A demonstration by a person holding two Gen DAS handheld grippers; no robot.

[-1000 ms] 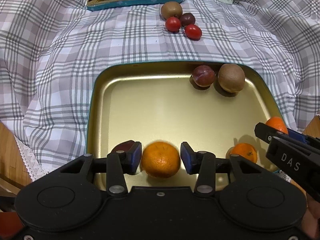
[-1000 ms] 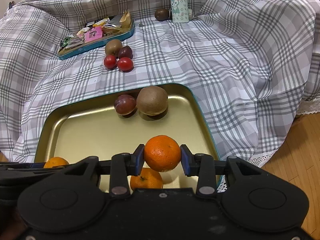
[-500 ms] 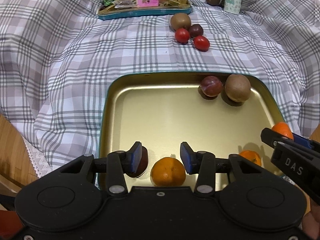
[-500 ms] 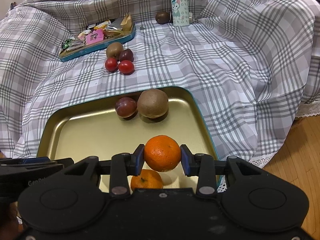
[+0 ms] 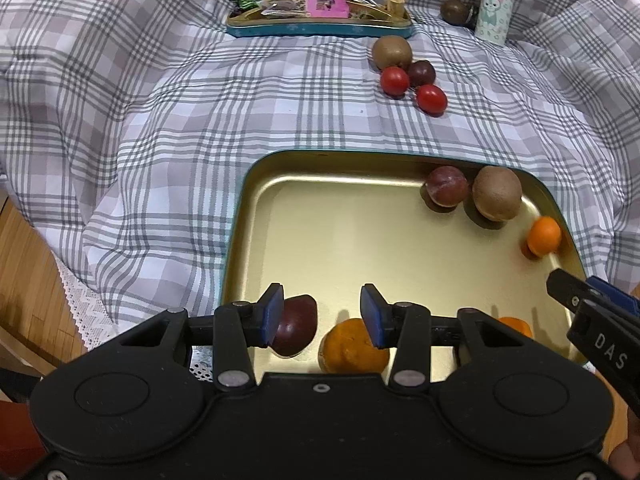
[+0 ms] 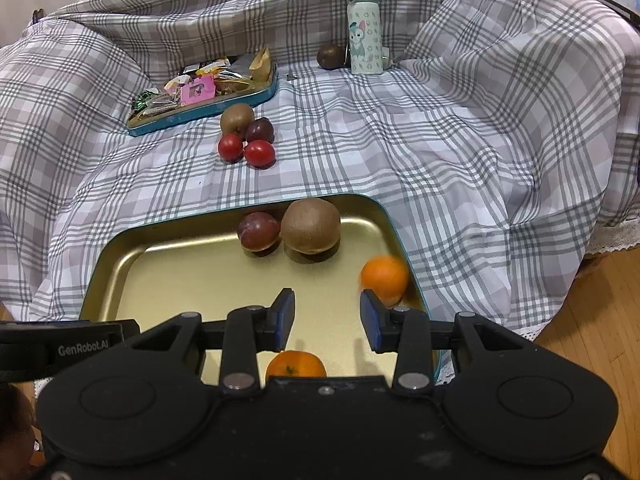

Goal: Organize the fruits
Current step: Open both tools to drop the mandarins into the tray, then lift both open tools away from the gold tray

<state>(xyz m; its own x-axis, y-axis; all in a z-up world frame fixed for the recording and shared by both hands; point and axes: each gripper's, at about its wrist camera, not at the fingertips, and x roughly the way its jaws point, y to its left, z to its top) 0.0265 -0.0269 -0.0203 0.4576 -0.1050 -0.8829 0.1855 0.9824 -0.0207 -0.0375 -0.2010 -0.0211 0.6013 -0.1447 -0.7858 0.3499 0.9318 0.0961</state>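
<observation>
Right gripper (image 6: 326,316) fingers apart, empty; left gripper (image 5: 322,314) fingers apart, empty, above gold tray (image 5: 360,248).

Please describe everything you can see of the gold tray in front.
The gold tray looks like shiny metal: rectangular, rounded corners, low raised rim with teal outside. It lies flat on the checked cloth. Inside are three oranges, two plums and a kiwi, mostly near its edges. No gripper touches it.

Glossy gold metal tray (image 5: 360,240) on soft checked cloth (image 5: 200,120).
</observation>
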